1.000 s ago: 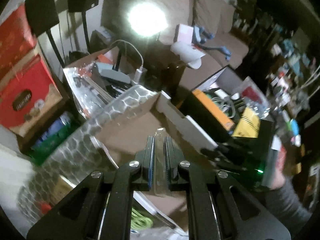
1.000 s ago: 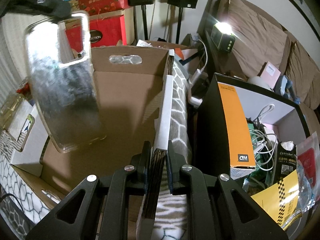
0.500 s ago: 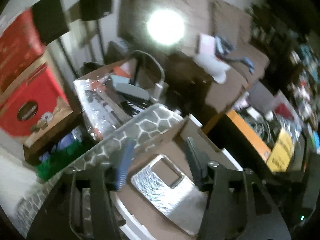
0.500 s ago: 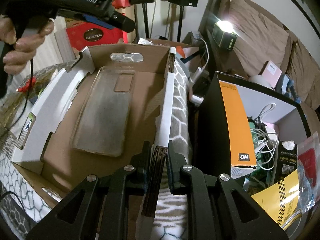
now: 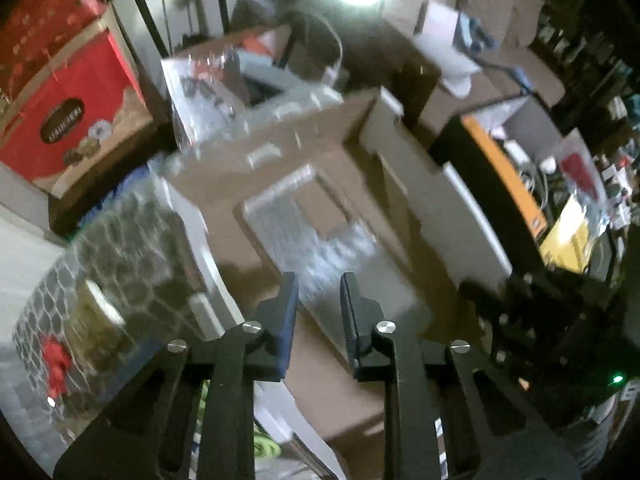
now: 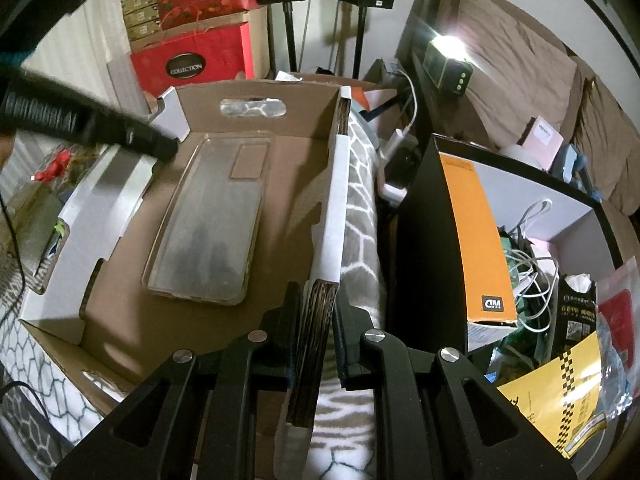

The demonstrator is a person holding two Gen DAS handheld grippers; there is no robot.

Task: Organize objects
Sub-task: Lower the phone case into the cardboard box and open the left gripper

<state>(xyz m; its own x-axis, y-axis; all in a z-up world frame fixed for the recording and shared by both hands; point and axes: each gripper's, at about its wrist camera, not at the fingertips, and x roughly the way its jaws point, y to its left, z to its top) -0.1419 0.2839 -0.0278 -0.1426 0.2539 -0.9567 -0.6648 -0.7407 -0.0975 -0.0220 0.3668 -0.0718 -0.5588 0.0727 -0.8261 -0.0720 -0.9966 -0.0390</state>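
We see the clear phone case (image 6: 208,216) lying flat on the floor of the cardboard box (image 6: 120,320), our left gripper (image 5: 318,296) above it with fingers parted and empty, while our right gripper (image 6: 314,316) has its fingers clamped on the box's side wall (image 6: 334,200).

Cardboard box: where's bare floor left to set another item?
In the cardboard box, bare floor runs between the clear phone case and the wall gripped by the right gripper, plus the near strip. The black box is crowded with cables.
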